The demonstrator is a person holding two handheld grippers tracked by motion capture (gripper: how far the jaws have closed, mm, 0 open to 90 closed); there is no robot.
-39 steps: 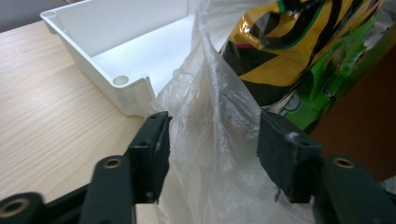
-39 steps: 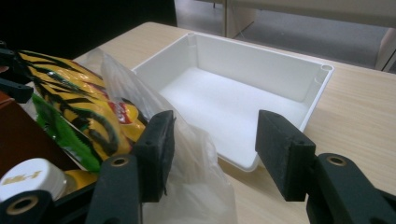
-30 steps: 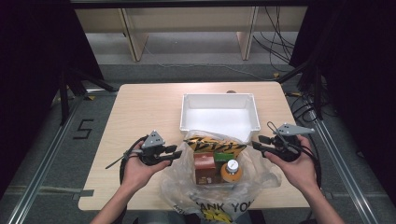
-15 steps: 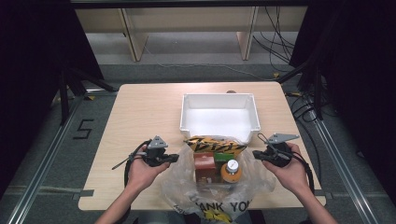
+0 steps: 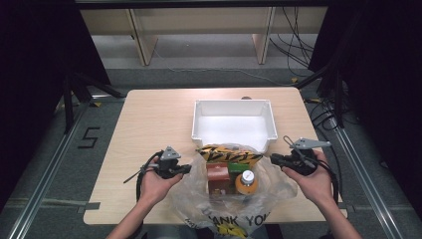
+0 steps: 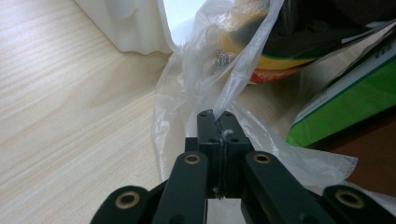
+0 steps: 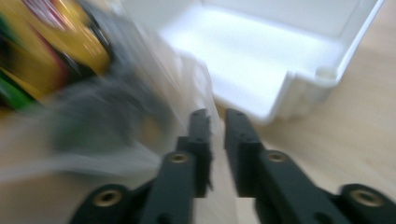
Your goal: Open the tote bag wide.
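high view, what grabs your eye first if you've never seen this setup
The clear plastic bag at the table's near edge, stuffed with a yellow-and-black snack packet and an orange-capped bottle. Behind it sits an empty white bin. The left gripper is pinching the bag's edge; the right gripper flanks its other side.

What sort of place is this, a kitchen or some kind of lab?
Probably a lab recording booth: a bare table framed by black curtains, floor rails and loose cables behind.

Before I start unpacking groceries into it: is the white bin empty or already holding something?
Empty. The white bin shows only its bare white floor in the high view; the snacks and bottle sit in the plastic bag before it.
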